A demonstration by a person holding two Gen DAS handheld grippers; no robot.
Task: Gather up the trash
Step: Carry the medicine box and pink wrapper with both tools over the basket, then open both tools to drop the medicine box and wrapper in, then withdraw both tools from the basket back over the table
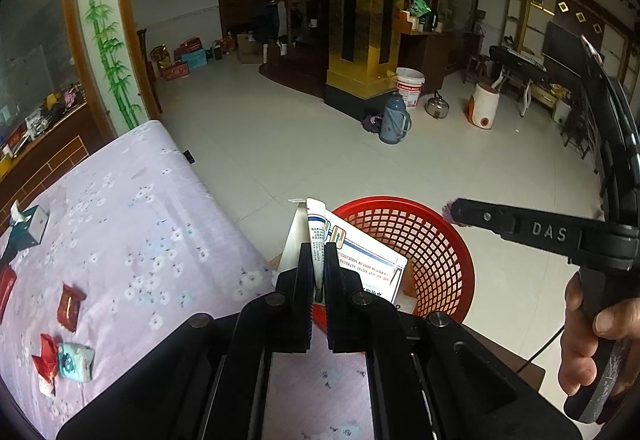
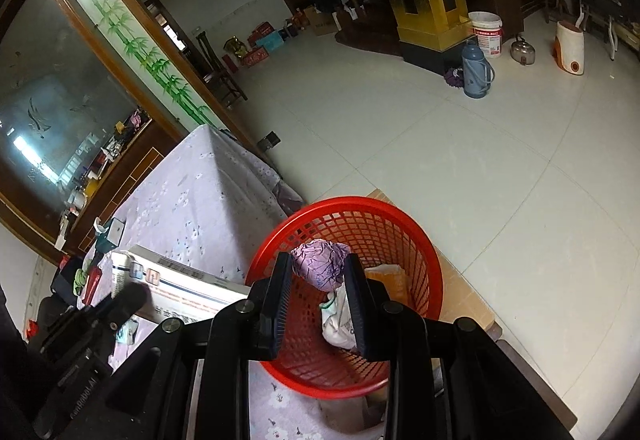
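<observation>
Wrappers (image 1: 71, 306) litter the floral-clothed counter (image 1: 160, 224) as the left gripper (image 1: 319, 276) pinches a white tube (image 1: 317, 236) beside the red basket (image 1: 440, 240); the right gripper (image 2: 318, 272) clasps crumpled purple paper (image 2: 320, 264) above it. Best released well inside the rim.

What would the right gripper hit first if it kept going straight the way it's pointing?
Probably the red basket. The right gripper, shut on a crumpled purple wrapper, points down into its opening, so it would likely meet the trash inside first, though depth is unclear.
</observation>
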